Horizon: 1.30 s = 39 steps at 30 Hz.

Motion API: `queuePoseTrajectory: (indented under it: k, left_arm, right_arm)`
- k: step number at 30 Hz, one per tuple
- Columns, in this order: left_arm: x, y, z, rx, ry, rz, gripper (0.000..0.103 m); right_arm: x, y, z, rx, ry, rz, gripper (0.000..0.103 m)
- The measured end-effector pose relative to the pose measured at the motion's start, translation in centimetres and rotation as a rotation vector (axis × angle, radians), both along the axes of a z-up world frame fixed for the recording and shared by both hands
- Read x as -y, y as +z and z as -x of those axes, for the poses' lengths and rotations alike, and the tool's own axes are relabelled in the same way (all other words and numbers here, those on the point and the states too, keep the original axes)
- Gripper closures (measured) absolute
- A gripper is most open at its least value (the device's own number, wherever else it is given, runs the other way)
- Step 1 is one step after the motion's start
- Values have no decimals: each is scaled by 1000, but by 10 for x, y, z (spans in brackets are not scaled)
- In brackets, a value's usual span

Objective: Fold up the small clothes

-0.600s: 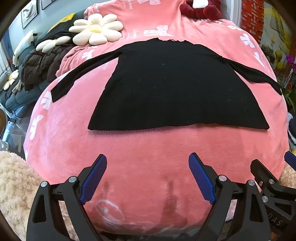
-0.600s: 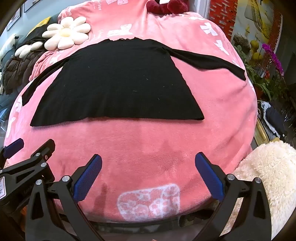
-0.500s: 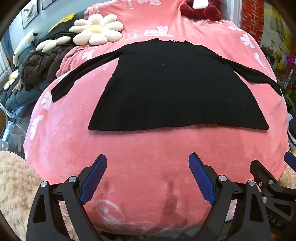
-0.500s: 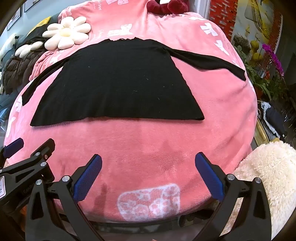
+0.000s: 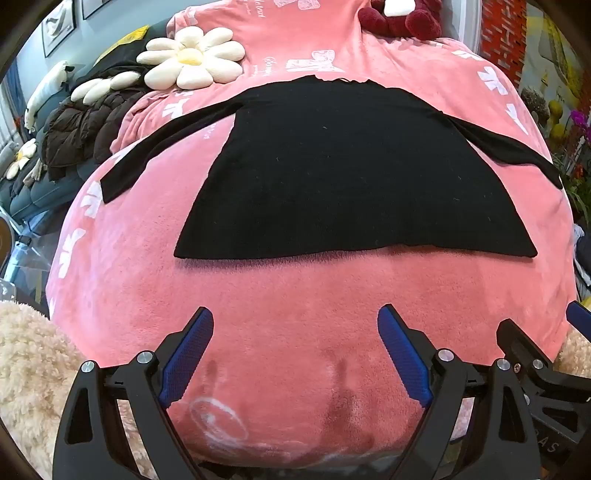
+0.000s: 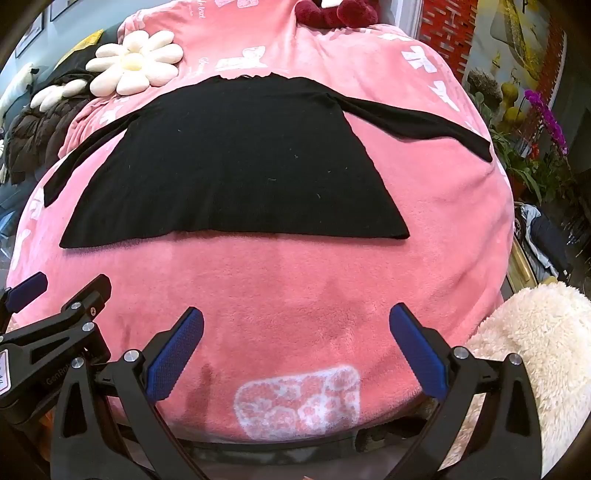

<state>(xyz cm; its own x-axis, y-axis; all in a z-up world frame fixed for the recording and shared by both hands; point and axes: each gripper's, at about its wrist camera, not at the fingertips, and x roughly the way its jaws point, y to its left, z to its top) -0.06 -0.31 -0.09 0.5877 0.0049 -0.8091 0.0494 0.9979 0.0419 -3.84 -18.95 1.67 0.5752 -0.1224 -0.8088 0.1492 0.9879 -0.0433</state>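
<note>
A black long-sleeved top (image 5: 343,173) lies flat on a pink fleece blanket (image 5: 280,295), hem toward me, both sleeves spread out to the sides. The right wrist view shows the same top (image 6: 236,166) with its right sleeve (image 6: 424,123) stretched toward the blanket's edge. My left gripper (image 5: 295,328) hovers open over bare blanket in front of the hem, nothing between its blue pads. My right gripper (image 6: 295,325) is open too, just short of the hem, empty. Each gripper shows at the edge of the other's view.
A white daisy cushion (image 5: 192,59) and a dark quilted jacket (image 5: 81,125) lie at the far left. A dark red plush thing (image 5: 399,18) sits at the far end. Fluffy cream fabric (image 6: 535,354) hangs at the near right, potted flowers (image 6: 546,122) beyond.
</note>
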Motion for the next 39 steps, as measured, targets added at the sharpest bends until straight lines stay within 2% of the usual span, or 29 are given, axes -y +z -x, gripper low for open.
queuePoseTrajectory:
  k: [39]
  left_arm:
    - [-2, -2, 2, 1, 1, -12, 15]
  right_arm:
    - [-4, 2, -2, -1, 6, 7, 5]
